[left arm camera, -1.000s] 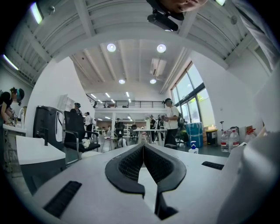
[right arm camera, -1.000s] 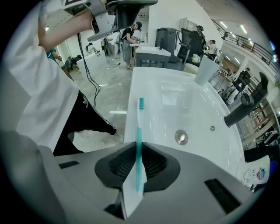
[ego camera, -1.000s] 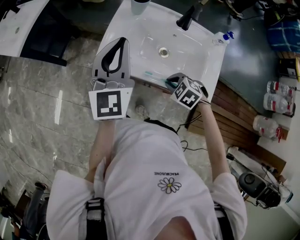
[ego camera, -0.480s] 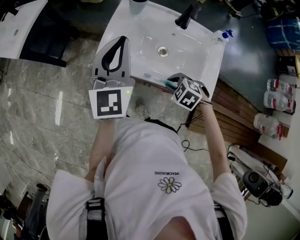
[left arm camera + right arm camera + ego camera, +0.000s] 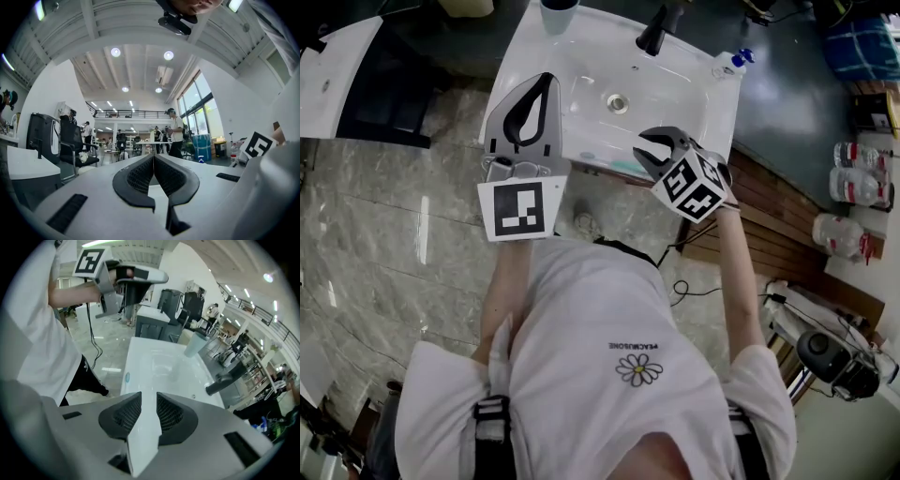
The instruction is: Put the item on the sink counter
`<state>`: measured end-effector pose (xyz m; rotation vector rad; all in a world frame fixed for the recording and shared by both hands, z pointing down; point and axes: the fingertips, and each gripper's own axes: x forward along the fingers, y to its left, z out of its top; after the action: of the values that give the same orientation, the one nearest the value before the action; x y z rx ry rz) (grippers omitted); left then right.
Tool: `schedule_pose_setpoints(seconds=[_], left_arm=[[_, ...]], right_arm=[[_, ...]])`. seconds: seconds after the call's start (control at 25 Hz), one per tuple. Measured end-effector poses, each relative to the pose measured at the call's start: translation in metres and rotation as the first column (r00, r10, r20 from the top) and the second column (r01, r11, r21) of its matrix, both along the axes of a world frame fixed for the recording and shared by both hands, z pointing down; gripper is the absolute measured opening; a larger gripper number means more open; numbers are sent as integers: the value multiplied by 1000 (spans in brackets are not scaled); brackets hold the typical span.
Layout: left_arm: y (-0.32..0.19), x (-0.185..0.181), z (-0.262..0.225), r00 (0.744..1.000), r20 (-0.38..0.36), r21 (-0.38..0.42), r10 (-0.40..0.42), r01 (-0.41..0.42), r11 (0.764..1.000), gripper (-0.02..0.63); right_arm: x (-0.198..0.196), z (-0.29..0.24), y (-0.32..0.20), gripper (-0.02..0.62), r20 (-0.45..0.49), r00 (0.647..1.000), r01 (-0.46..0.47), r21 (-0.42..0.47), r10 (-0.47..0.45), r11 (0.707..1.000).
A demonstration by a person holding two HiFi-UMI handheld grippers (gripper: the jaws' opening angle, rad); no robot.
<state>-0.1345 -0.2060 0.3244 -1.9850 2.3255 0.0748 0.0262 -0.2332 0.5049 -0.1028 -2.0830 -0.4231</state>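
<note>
A teal toothbrush [image 5: 614, 164] lies along the front rim of the white sink counter [image 5: 694, 89]. My right gripper [image 5: 643, 150] hangs open just above and to the right of it, holding nothing. In the right gripper view the jaws [image 5: 149, 401] are parted over the sink counter [image 5: 154, 357], and a small teal end [image 5: 126, 377] shows on the rim. My left gripper [image 5: 546, 84] is held up at the sink's left front corner. Its jaws [image 5: 153, 158] are shut on nothing and point off into the room.
A black faucet [image 5: 652, 37], a grey cup [image 5: 558, 11] and a blue-capped bottle [image 5: 731, 61] stand at the sink's back. Water bottles [image 5: 853, 202] and a black device [image 5: 830, 356] sit on the floor at the right. A cable [image 5: 694, 291] trails by my feet.
My right gripper was down at the toothbrush on the rim; it has since lifted up and to the right with its jaws open. The toothbrush stays on the rim. My left gripper has hardly moved.
</note>
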Motion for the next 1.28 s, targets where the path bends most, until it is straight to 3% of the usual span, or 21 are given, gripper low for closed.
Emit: schedule_pose_setpoints(seconds=[0.2,0.4,0.48,0.56,0.68,0.8,0.88,0.96,1.08,1.28], left_arm=[[-6,10,-16,999,18,34,36,-37,999,17],[-8,25,-39,998,14,89,69,-70,994,17],[-9,33,-44,997,13,93,78,-79,993,17],[-14,39,-48,994,26,96,105,-107,990,17],[-19,47,-47,989,11,78,144,-145,986,17],[-22,57,-48,985,17,58,174,-175,983,17],[-21,64,-55,983,41,74,181,-184,980,17],[-19,72,-61,982,57,94,178,-183,979,17],[-17,82,-64,980,74,109,186,-193,975,17],[-19,88,-70,976,105,120,191,-203,972,17]], right_arm=[[-22,-83,-14,83,212,977,-41,119,15,992],[-28,-172,-25,83,439,899,-131,249,9,960],[-25,-202,-24,83,530,848,-175,268,6,947],[-21,-225,-24,83,642,766,-258,264,31,929],[-15,-252,-25,87,825,552,-394,131,120,910],[7,-258,-29,93,889,375,-465,-65,263,883],[28,-256,-34,94,897,247,-504,-206,368,839],[50,-254,-38,92,900,152,-565,-260,408,783],[73,-245,-35,28,913,97,-680,-230,396,697],[86,-230,-22,12,911,64,-721,-240,408,650]])
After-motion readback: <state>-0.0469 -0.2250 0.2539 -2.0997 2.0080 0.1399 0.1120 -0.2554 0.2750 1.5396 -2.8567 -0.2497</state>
